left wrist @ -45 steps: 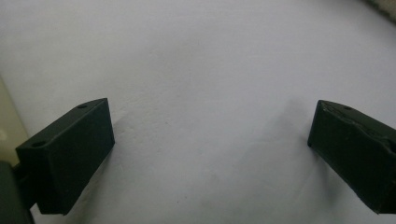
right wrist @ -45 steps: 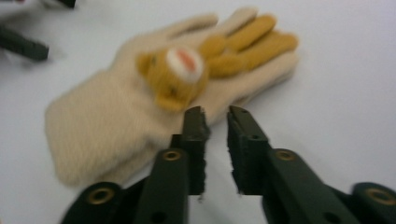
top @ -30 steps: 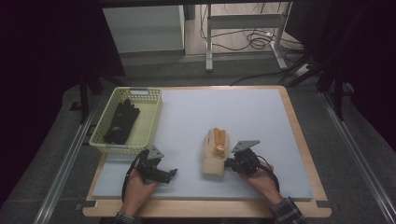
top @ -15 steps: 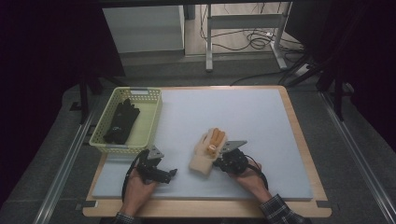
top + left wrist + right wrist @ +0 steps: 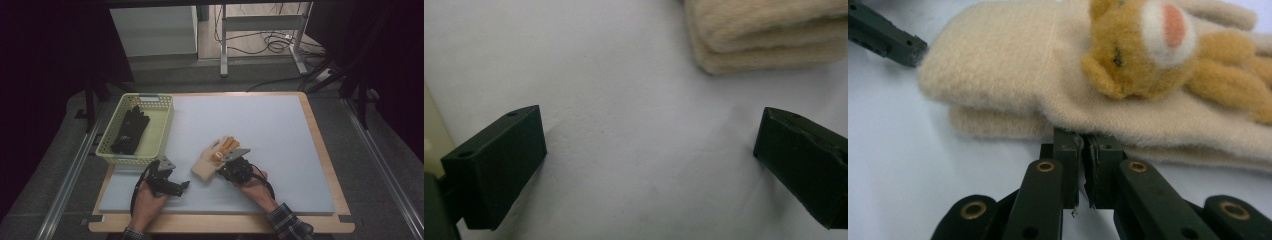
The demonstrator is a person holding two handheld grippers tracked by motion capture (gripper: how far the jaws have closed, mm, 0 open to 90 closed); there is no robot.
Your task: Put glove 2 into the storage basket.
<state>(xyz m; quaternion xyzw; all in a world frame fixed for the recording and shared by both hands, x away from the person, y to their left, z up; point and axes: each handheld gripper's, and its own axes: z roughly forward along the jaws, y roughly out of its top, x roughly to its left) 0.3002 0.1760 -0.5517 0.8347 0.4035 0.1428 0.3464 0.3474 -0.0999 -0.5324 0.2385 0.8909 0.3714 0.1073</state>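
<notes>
Pinching the cream glove (image 5: 1013,65), right tongs (image 5: 1082,150) closed — left tongs (image 5: 644,165) gaping wide.

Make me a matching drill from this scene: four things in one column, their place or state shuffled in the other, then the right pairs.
Things
1. cream gloves
2. black gloves
3. left claw
4. right claw

Place or state
A. inside the green basket
B. wide open above the blue mat
C. stacked on the mat, bear figure on top
D. closed at the edge of the cream gloves

Pairs: 1-C, 2-A, 3-B, 4-D
</notes>
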